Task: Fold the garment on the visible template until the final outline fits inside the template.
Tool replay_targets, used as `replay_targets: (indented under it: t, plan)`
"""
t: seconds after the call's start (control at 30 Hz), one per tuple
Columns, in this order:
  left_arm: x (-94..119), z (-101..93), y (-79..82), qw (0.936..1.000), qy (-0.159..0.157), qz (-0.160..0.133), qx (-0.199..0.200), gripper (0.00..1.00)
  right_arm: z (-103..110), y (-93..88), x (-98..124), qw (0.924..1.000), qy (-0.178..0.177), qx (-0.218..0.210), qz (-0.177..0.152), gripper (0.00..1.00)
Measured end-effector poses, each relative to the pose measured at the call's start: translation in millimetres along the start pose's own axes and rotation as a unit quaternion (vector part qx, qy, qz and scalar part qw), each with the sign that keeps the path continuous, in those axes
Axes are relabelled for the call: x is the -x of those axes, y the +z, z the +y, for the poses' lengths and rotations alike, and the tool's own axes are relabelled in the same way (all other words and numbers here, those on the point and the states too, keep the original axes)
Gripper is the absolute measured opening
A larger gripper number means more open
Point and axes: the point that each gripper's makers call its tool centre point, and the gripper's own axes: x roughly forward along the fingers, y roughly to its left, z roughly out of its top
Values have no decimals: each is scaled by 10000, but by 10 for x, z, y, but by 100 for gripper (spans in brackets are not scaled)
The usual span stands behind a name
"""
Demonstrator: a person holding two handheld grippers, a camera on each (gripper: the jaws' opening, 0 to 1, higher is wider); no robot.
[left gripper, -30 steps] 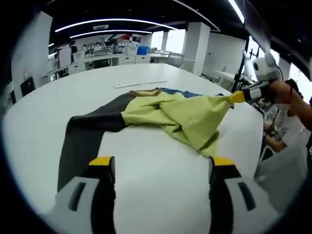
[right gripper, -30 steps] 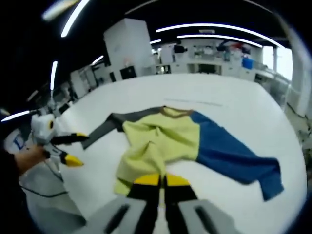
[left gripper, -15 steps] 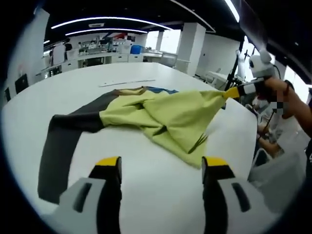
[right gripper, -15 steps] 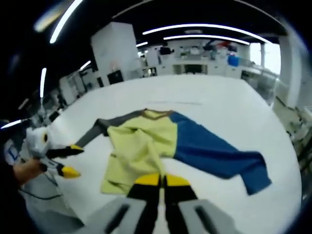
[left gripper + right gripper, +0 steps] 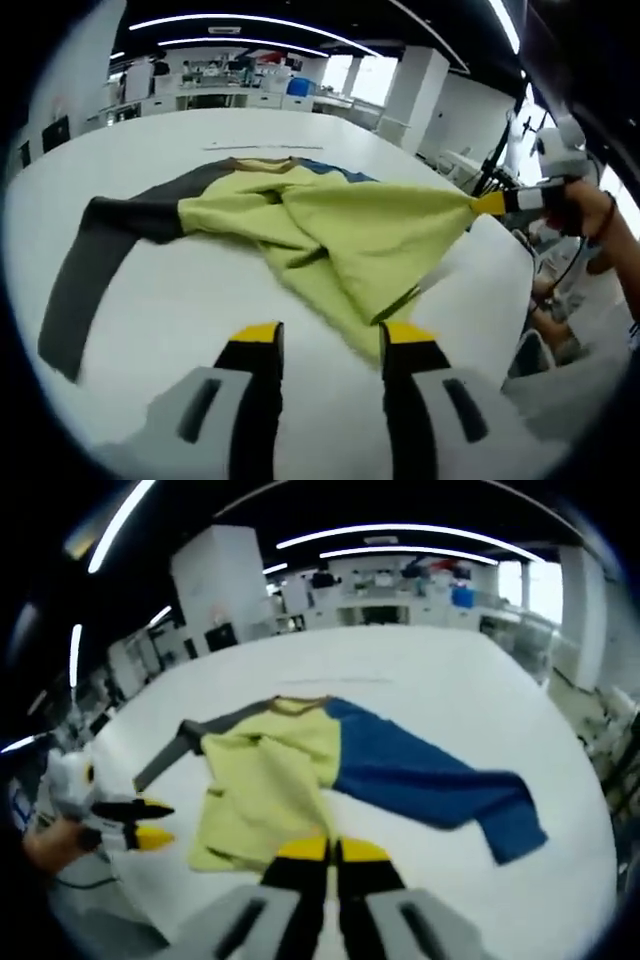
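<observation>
Moved: left hand-held gripper [image 5: 323, 335] jaws closer together, nothing between them.
Right hand-held gripper [image 5: 331, 849]: clamped on garment [image 5: 340, 225] hem.
Desk [image 5: 440, 695]: white.

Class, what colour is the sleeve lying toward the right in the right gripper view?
Blue sleeve, clearest in the right gripper view.

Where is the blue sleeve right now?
In the right gripper view, the blue sleeve lies flat on the white table, stretching right from the yellow body.
</observation>
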Motion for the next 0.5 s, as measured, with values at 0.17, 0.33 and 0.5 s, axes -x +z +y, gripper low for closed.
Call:
replay_targets:
  t: [0.17,0.33,0.5]
  plan:
    - [-78,-105,-113,9997,136,204,51,34,-18,-26,-10,10000,5,-54,5,0]
    - [-124,-135,-181,9991,221,319,143,30,-20,-42,-19,10000,16,-94,-2,0]
    - [-148,-202,-187,9990,257,366,-12,25,-34,-60,-35,9999,26,-129,-5,0]
